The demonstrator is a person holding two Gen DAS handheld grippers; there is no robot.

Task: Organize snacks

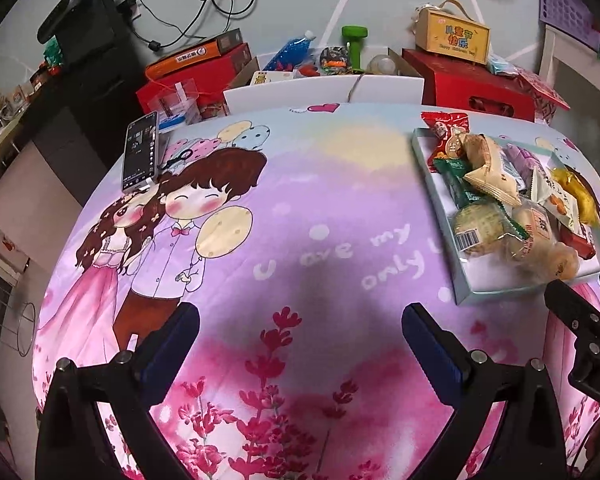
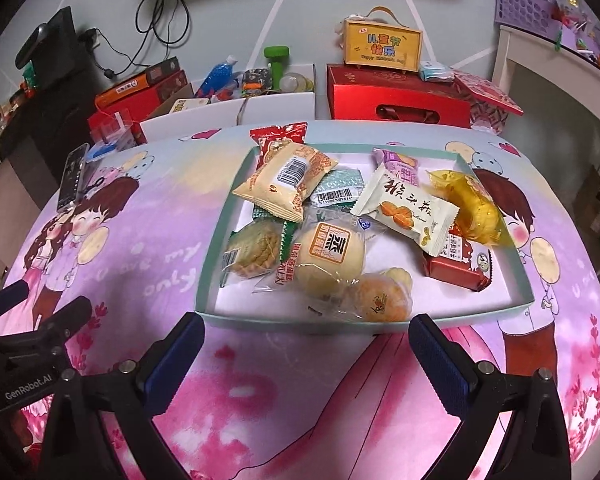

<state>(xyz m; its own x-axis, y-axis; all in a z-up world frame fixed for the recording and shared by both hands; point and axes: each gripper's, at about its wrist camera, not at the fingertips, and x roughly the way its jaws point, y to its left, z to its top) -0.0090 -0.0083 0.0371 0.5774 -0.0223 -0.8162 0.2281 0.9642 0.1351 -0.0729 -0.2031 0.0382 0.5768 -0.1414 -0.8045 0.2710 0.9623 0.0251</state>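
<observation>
Snacks [image 2: 336, 256] in crinkly, shiny wrappers are piled in a flat box [image 2: 364, 316] on the soft cartoon-print surface [image 1: 320, 200]. Left gripper [image 1: 300, 340] and right gripper [image 2: 306, 354] are held wide apart, empty. One round snack is perhaps bread.

Left gripper [image 1: 300, 340]: hovering low, jaws standing wide apart, gripping nothing. Right gripper [image 2: 306, 354]: hovering just beside it on the right, jaws likewise spread wide, nothing sitting between the blue pads [image 2: 440, 360].
</observation>
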